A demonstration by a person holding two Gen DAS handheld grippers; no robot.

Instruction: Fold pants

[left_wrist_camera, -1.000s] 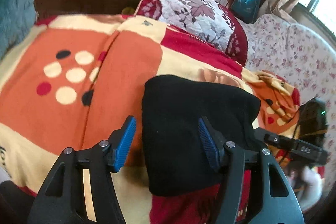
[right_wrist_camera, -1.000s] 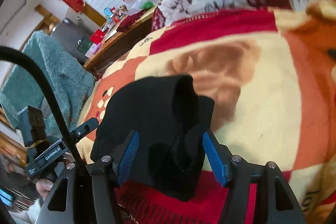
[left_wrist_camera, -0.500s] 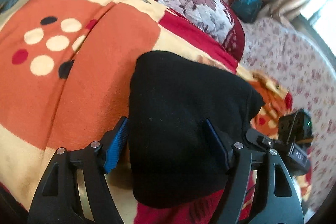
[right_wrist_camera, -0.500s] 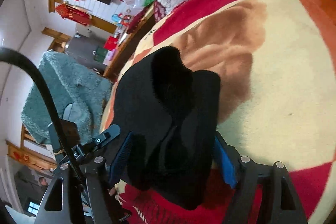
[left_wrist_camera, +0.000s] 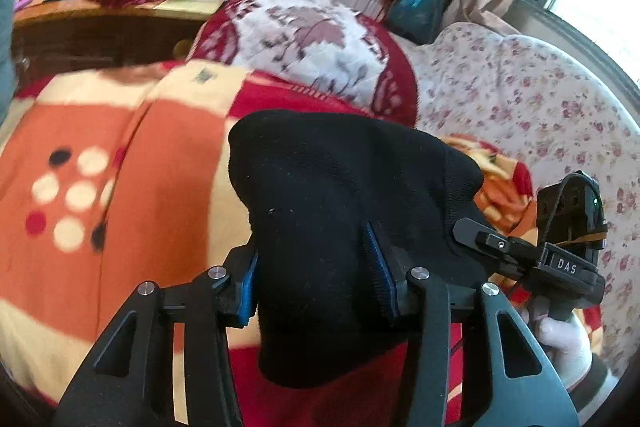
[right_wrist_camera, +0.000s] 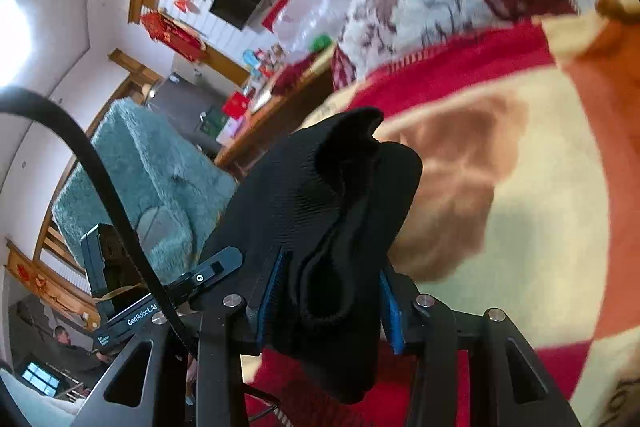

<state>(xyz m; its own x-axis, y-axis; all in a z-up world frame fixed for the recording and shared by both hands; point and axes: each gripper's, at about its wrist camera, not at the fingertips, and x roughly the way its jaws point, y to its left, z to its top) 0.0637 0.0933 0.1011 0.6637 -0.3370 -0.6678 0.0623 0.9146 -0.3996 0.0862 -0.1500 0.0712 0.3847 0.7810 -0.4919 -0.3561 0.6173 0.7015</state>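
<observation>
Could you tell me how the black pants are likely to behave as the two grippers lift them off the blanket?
The black pants will probably flop: the cloth bulges and sags past the closing left gripper. The bundle bunched in the closing right gripper may shift or unfold. The ribbed knit looks unlikely to slip from the pads.

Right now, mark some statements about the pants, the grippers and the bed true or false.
1. The pants are black. True.
2. The pants lie flat and spread out on the blanket. False: they are bunched into a thick bundle between both grippers.
3. The left gripper has pants fabric between its blue pads, and its jaws are closing. True.
4. The right gripper is clear of the pants. False: the bundle fills the gap between its pads as its jaws close.
5. The blanket is plain white. False: it is orange, cream and red, with dots.
6. A floral quilt lies beyond the pants. True.
</observation>
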